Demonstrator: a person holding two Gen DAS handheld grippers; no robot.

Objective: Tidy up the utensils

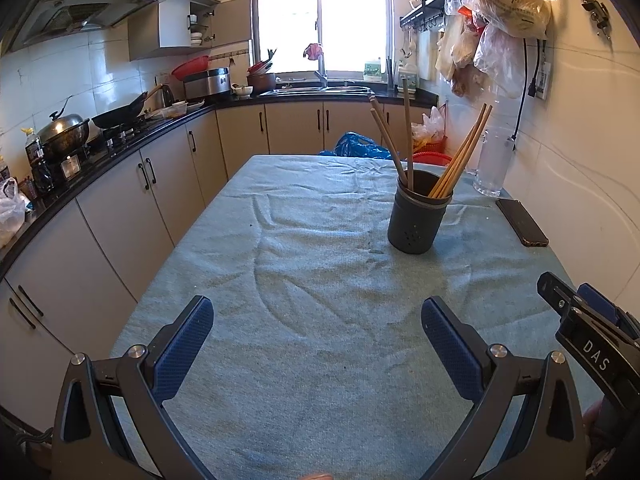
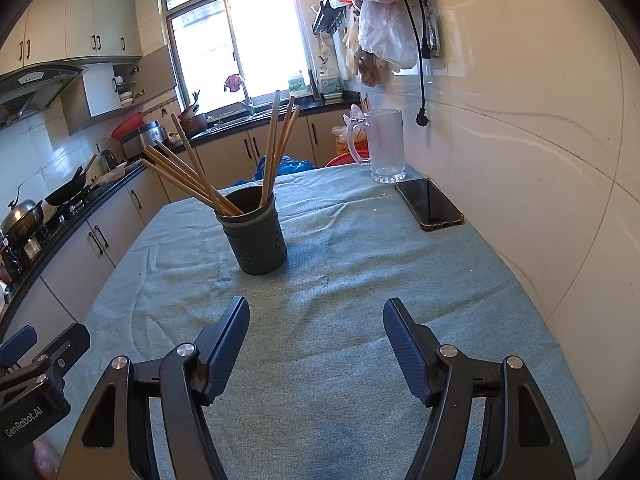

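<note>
Every utensil I can see is already standing in the dark holder (image 1: 418,216): a handful of wooden chopsticks (image 1: 460,152), some leaning toward the upper left of the frame and the rest toward the upper right in the left wrist view. In the right wrist view the same holder sits a little left of centre, its chopsticks fanned out to the left and straight up. It stands on the bench (image 1: 304,272), which is covered in a pale green cloth, and nothing loose lies on that cloth as far as either view reaches.

The left claw (image 1: 316,332) is spread wide with only cloth between its blue pads, low in the frame and well short of the holder. The right claw (image 2: 314,336) is likewise spread and pinching nothing, hovering over bare cloth near the bottom of its own view.

Off to the right edge a dark phone (image 2: 430,204) lies flat, with a clear glass mug (image 2: 384,146) just beyond it by the wall; neither looks like part of the job.

My guess is the sorting is finished or nearly so. If anything remains, it may be tidying the splayed sticks into one bundle.
</note>
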